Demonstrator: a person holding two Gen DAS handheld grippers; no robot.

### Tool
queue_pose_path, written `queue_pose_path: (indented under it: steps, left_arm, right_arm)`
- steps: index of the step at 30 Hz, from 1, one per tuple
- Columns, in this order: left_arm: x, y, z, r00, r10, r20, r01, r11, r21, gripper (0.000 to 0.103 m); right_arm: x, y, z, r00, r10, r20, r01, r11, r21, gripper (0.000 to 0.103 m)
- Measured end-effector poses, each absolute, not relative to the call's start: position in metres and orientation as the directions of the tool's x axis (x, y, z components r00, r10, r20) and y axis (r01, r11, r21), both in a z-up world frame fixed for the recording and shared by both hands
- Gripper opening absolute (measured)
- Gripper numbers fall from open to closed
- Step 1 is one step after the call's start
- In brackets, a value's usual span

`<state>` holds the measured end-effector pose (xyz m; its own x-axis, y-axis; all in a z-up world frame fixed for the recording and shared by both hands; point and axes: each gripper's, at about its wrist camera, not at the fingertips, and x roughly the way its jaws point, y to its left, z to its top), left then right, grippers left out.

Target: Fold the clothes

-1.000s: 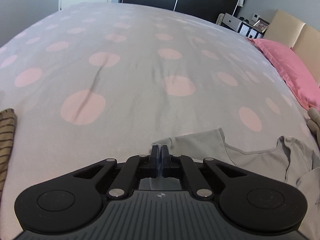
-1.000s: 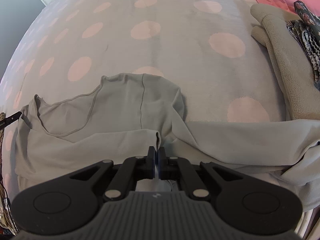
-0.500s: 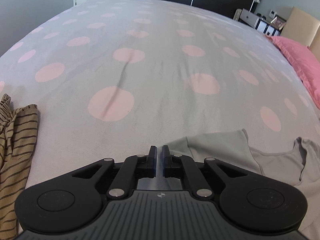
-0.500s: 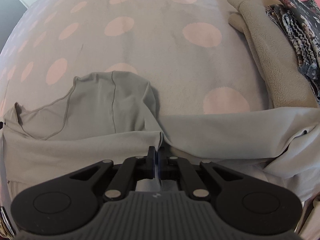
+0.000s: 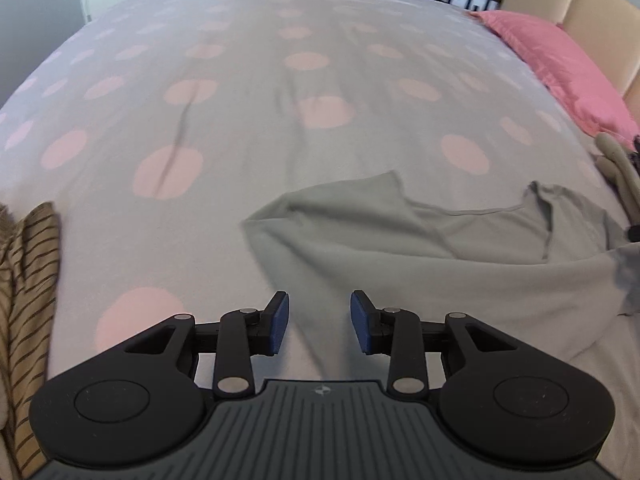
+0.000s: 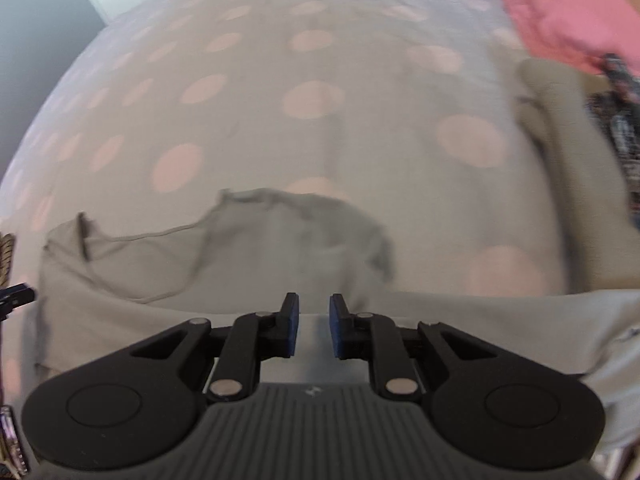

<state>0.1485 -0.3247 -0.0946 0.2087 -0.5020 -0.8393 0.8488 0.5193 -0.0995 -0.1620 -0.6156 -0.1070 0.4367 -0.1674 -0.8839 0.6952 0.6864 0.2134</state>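
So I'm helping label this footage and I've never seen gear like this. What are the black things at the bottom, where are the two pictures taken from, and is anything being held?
The black things are hand-held grippers: a person carries one in each hand, and each has a wide-angle camera that looks forward along its two fingers. One picture comes from the left gripper, the other from the right gripper.

Both look across a bed with a spotted grey cover. On it lies a grey top, the garment to fold. A striped brown garment lies at the left, a pink pillow and a beige fleece garment at the right.

Nothing is held: both grippers are open, with the grey top lying below them.
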Motion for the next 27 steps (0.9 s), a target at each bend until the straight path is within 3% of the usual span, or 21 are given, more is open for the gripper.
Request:
queue_pose_path:
  steps: [6, 11, 17, 25, 27]
  left_arm:
    - [0.134, -0.362, -0.089, 0.241, -0.536, -0.809, 0.868, 0.492, -0.067, 0.032]
    - [0.131, -0.387, -0.104, 0.209, -0.517, -0.83, 0.875, 0.478, -0.078, 0.031]
    - [0.121, -0.39, -0.126, 0.195, -0.433, -0.88, 0.911, 0.412, -0.001, 0.027]
    - [0.105, -0.388, -0.127, 0.232, -0.445, -0.865, 0.949, 0.298, 0.102, 0.027]
    - [0.102, -0.39, -0.127, 0.243, -0.45, -0.859, 0.955, 0.265, 0.131, 0.027]
  right_arm:
    - [-0.118, -0.583, -0.13, 0.472, -0.138, -0.871, 0.631, 0.743, 0.224, 0.01]
    - [-0.097, -0.559, -0.142, 0.468, -0.074, -0.881, 0.549, 0.805, 0.225, 0.01]
    - [-0.097, -0.54, -0.152, 0.433, -0.056, -0.9, 0.456, 0.875, 0.165, 0.012]
    - [-0.09, -0.557, -0.145, 0.465, -0.104, -0.879, 0.489, 0.858, 0.157, 0.015]
    - [-0.088, -0.559, -0.151, 0.452, -0.099, -0.886, 0.487, 0.86, 0.152, 0.021]
